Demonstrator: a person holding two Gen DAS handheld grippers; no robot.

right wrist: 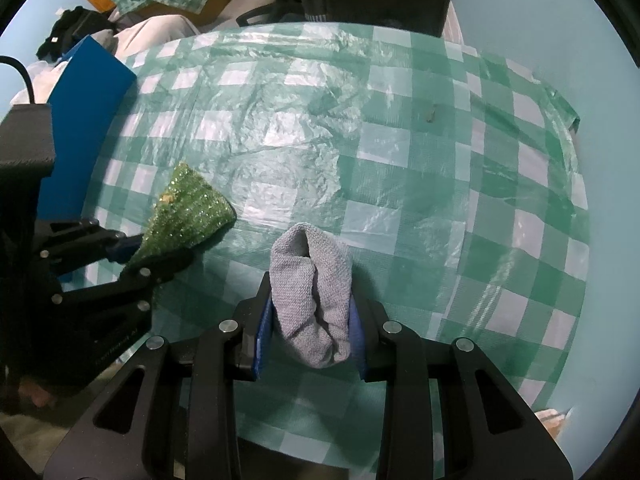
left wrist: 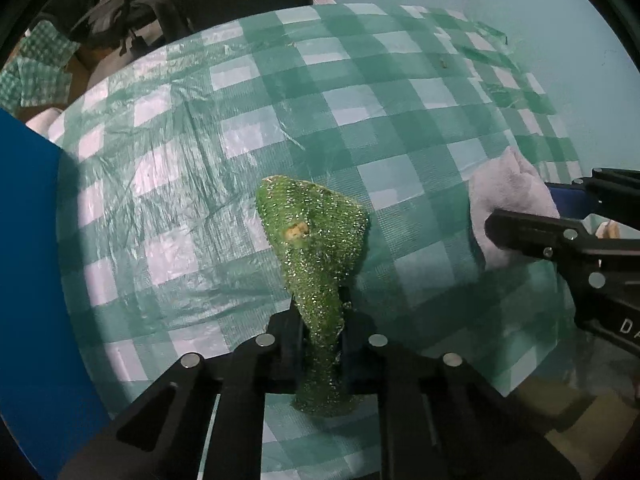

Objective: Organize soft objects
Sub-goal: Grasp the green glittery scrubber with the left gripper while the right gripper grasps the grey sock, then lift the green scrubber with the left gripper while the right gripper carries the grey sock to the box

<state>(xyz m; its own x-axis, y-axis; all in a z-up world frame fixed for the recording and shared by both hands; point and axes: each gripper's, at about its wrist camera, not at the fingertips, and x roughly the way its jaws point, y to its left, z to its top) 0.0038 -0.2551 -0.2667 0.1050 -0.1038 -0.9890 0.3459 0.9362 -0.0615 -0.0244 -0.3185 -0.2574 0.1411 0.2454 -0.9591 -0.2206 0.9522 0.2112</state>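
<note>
The left tool is clamped on a glittery green scrubbing cloth, which juts forward over the checked green-and-white plastic cover on the tabletop. The right tool is clamped on a folded grey cloth, just right of the green one. White letters "DA" show on the right tool's body; the rest is cut off. A blue box stands at the left edge.

Left black two-finger tongs clamped tight on a green glittery scouring cloth, narrow end pinched between the fingers, wide end fanning out ahead. Right black tongs with blue pads closed on a folded grey knitted cloth, bulging forward past the fingertips. Both tongs side by side, near each other, above the worktop.
</note>
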